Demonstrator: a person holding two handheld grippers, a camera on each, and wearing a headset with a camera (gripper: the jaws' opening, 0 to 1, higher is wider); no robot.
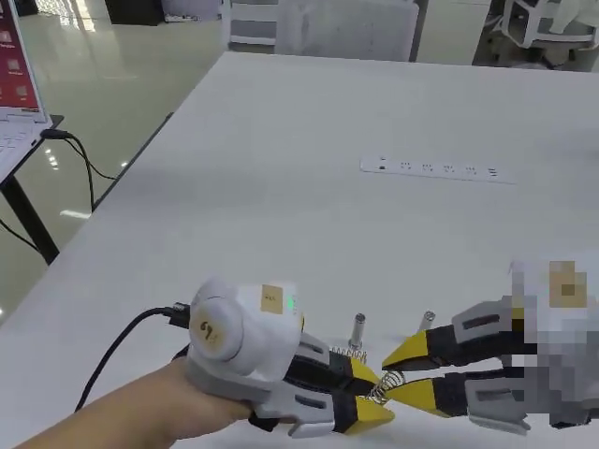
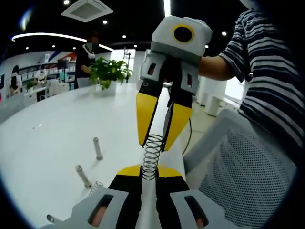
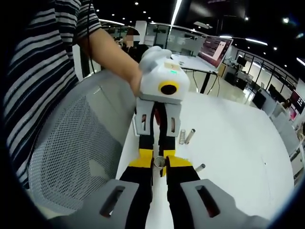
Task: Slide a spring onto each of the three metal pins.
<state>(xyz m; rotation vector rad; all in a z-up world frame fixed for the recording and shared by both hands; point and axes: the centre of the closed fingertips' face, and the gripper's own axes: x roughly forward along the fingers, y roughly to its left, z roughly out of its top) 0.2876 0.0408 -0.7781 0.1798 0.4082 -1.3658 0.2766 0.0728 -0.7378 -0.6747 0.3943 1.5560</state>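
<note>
A: Well, here is the close work at the near edge of the white desk. The left hand-held gripper is clenched on one end of a spring.

B: And the right hand-held gripper?

A: Clenched on the other end, nose to nose with the left one. In the left gripper view its two yellow jaws converge on the top coil. So the spring is up in the air, bridging the two sets of tips, clear of the pins.

B: Where are the pins?

A: Just past the tips in the head view. One pin stands upright, and a second pin is to its right. A third pin peeps out low in the left gripper view, beside that gripper's body.

B: Any other spring around?

A: Yes, a second spring sits at the foot of the upright pin. Whether it is around the shaft or just beside it, the commentator cannot tell.

B: What else is on show?

A: A white power strip lies well beyond the pins. A black cable trails from the left tool, and a hand wraps its grip. A grey mesh chair sits against the desk edge, with a striped sleeve above it.
</note>
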